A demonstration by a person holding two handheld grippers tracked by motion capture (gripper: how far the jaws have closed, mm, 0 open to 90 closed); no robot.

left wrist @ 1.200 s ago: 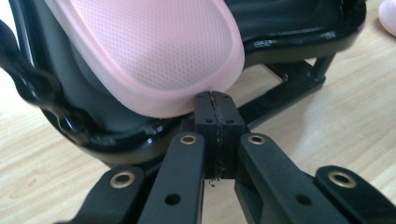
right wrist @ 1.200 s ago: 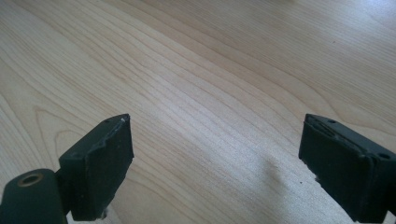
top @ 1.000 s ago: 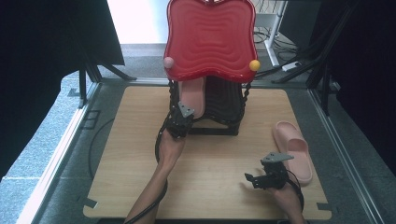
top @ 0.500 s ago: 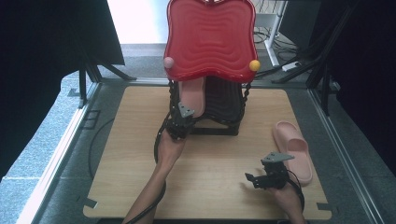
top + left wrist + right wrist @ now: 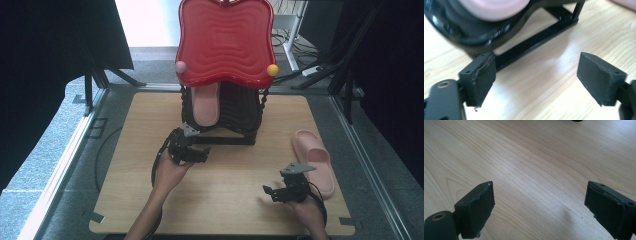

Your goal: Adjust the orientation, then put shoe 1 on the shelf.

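Note:
A pink slipper (image 5: 206,102) stands toe-up in the left slot of a black shoe rack (image 5: 242,112) with a red wavy top (image 5: 225,40). My left gripper (image 5: 197,150) hovers just in front of the rack's base. Its jaws have just been opening, and only bare table lies between them. In the left gripper view the gripper (image 5: 536,67) faces the rack's base bar (image 5: 536,40), with the slipper (image 5: 494,7) blurred above it. A second pink slipper (image 5: 314,160) lies flat on the table at the right. My right gripper (image 5: 267,191) is open beside it, over bare wood (image 5: 539,195).
The wooden table top (image 5: 150,200) sits on a grey floor with metal rails at both sides. A pink ball (image 5: 180,66) and a yellow ball (image 5: 272,70) hang at the red top's corners. Dark stands and cables are behind the table.
My left gripper let go of the slipper in the rack, opened, and drew back toward the person. The right gripper stayed where it was.

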